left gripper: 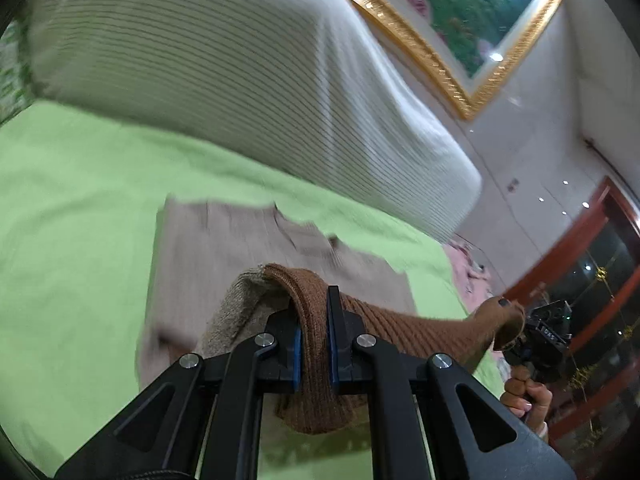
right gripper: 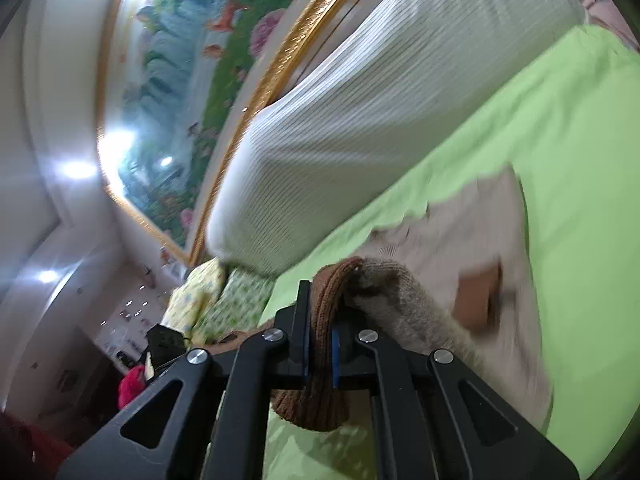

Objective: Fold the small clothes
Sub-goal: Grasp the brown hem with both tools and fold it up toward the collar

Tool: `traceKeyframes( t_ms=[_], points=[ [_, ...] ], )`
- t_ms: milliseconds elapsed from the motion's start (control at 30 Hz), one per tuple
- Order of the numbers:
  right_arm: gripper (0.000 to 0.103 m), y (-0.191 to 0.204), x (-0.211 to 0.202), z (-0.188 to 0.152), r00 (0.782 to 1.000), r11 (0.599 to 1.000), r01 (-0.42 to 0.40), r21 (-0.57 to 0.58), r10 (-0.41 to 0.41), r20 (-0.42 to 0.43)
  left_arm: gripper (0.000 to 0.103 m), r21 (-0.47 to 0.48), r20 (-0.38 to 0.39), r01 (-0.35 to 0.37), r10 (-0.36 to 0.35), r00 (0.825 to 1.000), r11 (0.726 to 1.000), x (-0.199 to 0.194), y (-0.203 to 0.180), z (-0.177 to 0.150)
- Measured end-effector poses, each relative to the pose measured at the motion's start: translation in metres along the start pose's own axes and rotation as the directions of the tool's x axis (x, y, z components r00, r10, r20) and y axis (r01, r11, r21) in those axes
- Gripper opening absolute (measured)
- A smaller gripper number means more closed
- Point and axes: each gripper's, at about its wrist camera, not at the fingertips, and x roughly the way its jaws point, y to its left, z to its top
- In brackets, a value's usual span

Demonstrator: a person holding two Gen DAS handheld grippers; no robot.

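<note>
A small knit garment with a brown ribbed hem [left gripper: 316, 344] and a beige body [left gripper: 240, 248] lies partly on a green bedsheet [left gripper: 80, 208]. My left gripper [left gripper: 313, 312] is shut on the brown hem and lifts it off the sheet. The hem stretches right to my right gripper [left gripper: 532, 340], held in a hand at the right edge. In the right wrist view my right gripper [right gripper: 320, 308] is shut on the brown hem [right gripper: 320, 396], with the beige body [right gripper: 480, 240] spread on the sheet [right gripper: 580, 140] beyond.
A large white striped pillow [left gripper: 224, 80] lies at the head of the bed, also in the right wrist view [right gripper: 380, 120]. A gold-framed painting [left gripper: 472, 12] hangs on the wall behind. Patterned cushions [right gripper: 216, 300] and a pink cloth [left gripper: 468, 276] lie at the bed's edges.
</note>
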Motion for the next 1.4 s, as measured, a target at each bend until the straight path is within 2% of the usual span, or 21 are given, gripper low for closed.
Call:
traceKeyframes(
  t_ms=[67, 167, 200, 267, 367, 500, 567, 600, 667, 800, 867, 933, 1000, 1033, 1067, 1167, 1233, 1267, 1300, 1333, 1400],
  points=[
    [0.008, -0.017, 0.03, 0.03, 0.996, 0.997, 0.083, 0.0, -0.083, 0.013, 0.013, 0.003, -0.02, -0.069, 0.069, 0.997, 0.998, 0.048, 0.01, 0.031],
    [0.015, -0.074, 0.08, 0.062, 0.969, 0.96, 0.247, 0.131, -0.246, -0.021, 0.017, 0.008, -0.093, -0.184, 0.183, 0.979, 0.983, 0.106, 0.03, 0.052],
    [0.03, -0.094, 0.095, 0.067, 0.946, 0.932, 0.325, 0.157, -0.319, -0.061, 0.017, 0.012, -0.123, -0.218, 0.217, 0.968, 0.976, 0.123, 0.038, 0.054],
    [0.048, -0.118, 0.114, 0.066, 0.907, 0.889, 0.419, 0.183, -0.402, -0.123, 0.019, 0.01, -0.149, -0.235, 0.234, 0.961, 0.972, 0.135, 0.049, 0.052],
    [0.048, -0.129, 0.118, 0.058, 0.932, 0.913, 0.359, 0.195, -0.34, -0.124, 0.027, 0.037, -0.124, -0.234, 0.237, 0.964, 0.971, 0.12, 0.057, 0.044],
    [0.048, -0.106, 0.099, 0.045, 0.937, 0.934, 0.346, 0.087, -0.34, -0.082, 0.042, 0.09, -0.099, -0.275, 0.283, 0.954, 0.957, 0.09, 0.058, 0.017],
    [0.05, -0.094, 0.093, 0.04, 0.924, 0.926, 0.377, 0.015, -0.375, -0.072, 0.054, 0.168, -0.104, -0.306, 0.325, 0.94, 0.937, 0.084, 0.052, 0.005],
    [0.051, -0.089, 0.091, 0.038, 0.919, 0.921, 0.388, -0.026, -0.389, -0.068, 0.056, 0.219, -0.106, -0.321, 0.35, 0.931, 0.921, 0.087, 0.046, 0.001],
    [0.052, -0.083, 0.091, 0.038, 0.904, 0.905, 0.416, -0.09, -0.422, -0.061, 0.056, 0.347, -0.083, -0.387, 0.439, 0.894, 0.854, 0.101, 0.032, -0.008],
    [0.052, -0.077, 0.105, 0.047, 0.866, 0.86, 0.477, -0.183, -0.495, -0.068, 0.056, 0.54, -0.056, -0.426, 0.536, 0.842, 0.726, 0.132, 0.013, -0.02],
    [0.054, -0.078, 0.111, 0.046, 0.838, 0.826, 0.516, -0.228, -0.541, -0.062, 0.056, 0.598, -0.051, -0.429, 0.566, 0.823, 0.677, 0.15, 0.008, -0.022],
    [0.058, -0.081, 0.126, 0.047, 0.785, 0.758, 0.577, -0.303, -0.617, -0.047, 0.056, 0.647, -0.037, -0.45, 0.615, 0.788, 0.615, 0.168, 0.008, -0.024],
    [0.058, -0.085, 0.14, 0.048, 0.755, 0.722, 0.597, -0.35, -0.653, -0.061, 0.055, 0.675, -0.021, -0.462, 0.642, 0.767, 0.574, 0.182, 0.01, -0.025],
    [0.058, -0.088, 0.147, 0.048, 0.749, 0.716, 0.592, -0.37, -0.658, -0.075, 0.044, 0.679, -0.014, -0.475, 0.657, 0.754, 0.56, 0.187, 0.012, -0.024],
    [0.058, -0.092, 0.154, 0.049, 0.744, 0.711, 0.591, -0.381, -0.663, -0.084, 0.029, 0.677, -0.018, -0.479, 0.664, 0.748, 0.558, 0.19, 0.015, -0.023],
    [0.058, -0.098, 0.167, 0.05, 0.724, 0.679, 0.602, -0.421, -0.686, -0.071, 0.009, 0.611, -0.066, -0.474, 0.637, 0.768, 0.634, 0.191, 0.03, -0.012],
    [0.058, -0.103, 0.176, 0.05, 0.72, 0.678, 0.599, -0.426, -0.689, -0.083, 0.008, 0.554, -0.085, -0.467, 0.604, 0.792, 0.689, 0.184, 0.039, -0.003],
    [0.048, -0.104, 0.18, 0.05, 0.722, 0.681, 0.589, -0.436, -0.685, -0.094, 0.008, 0.499, -0.097, -0.457, 0.572, 0.814, 0.736, 0.176, 0.046, 0.005],
    [0.02, -0.103, 0.182, 0.05, 0.724, 0.679, 0.583, -0.447, -0.683, -0.095, 0.008, 0.462, -0.103, -0.453, 0.553, 0.827, 0.763, 0.171, 0.051, 0.012],
    [0.011, -0.101, 0.183, 0.052, 0.719, 0.665, 0.589, -0.459, -0.691, -0.078, 0.008, 0.422, -0.108, -0.448, 0.534, 0.838, 0.788, 0.166, 0.057, 0.019],
    [0.01, -0.099, 0.182, 0.057, 0.735, 0.677, 0.592, -0.437, -0.676, -0.053, 0.009, 0.307, -0.151, -0.43, 0.489, 0.859, 0.849, 0.164, 0.076, 0.038]
  ],
)
